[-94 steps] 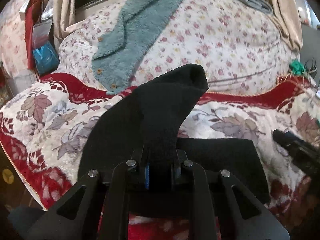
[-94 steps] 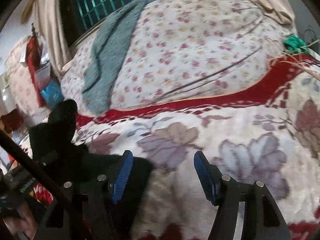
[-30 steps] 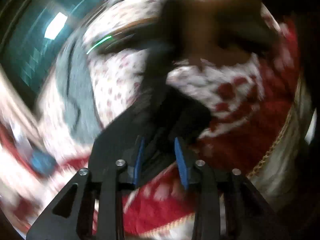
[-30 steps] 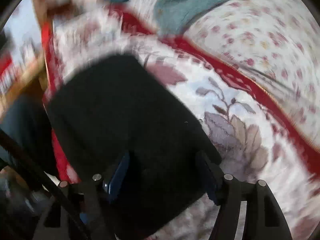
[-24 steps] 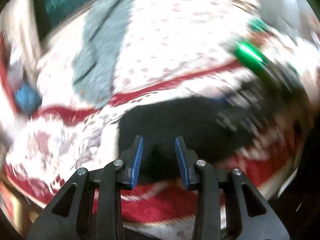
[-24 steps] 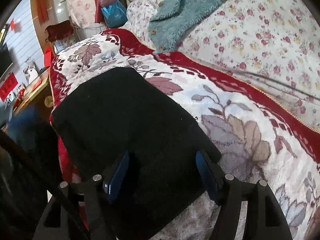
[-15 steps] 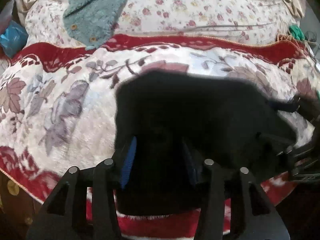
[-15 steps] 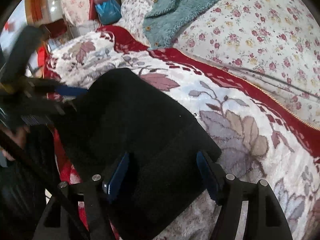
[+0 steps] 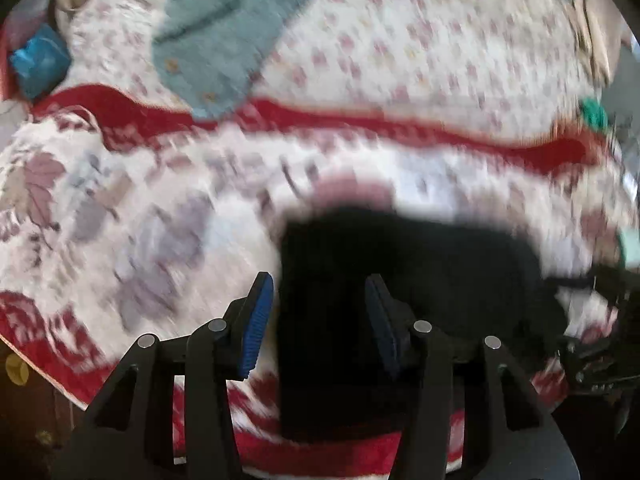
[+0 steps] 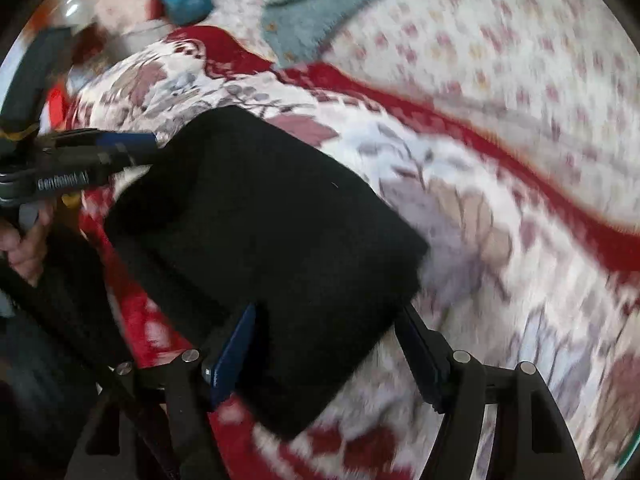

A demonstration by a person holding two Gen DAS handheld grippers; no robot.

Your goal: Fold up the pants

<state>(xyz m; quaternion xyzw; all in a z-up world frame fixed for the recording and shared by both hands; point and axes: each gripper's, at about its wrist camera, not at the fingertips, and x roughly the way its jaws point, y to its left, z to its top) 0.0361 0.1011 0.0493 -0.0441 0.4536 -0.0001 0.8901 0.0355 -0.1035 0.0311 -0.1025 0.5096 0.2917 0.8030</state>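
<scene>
Pants point(image 10: 264, 248) lie folded, a black square on the blanket point(image 10: 500, 240). Left claw point(image 9: 318, 312) is opening over their edge, not gripping; right claw point(image 10: 324, 344) gapes wide around a corner.

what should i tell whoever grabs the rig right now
Left claw: jaws opening, empty, hanging over the left edge of the black pants.
Right claw: open wide, straddling the near corner of the pants without pinching.
Pants lie as a compact folded rectangle on the floral blanket near the bed edge.
Done: the folds look finished.
Left: perhaps tidy edges, then pull both claws away.
</scene>
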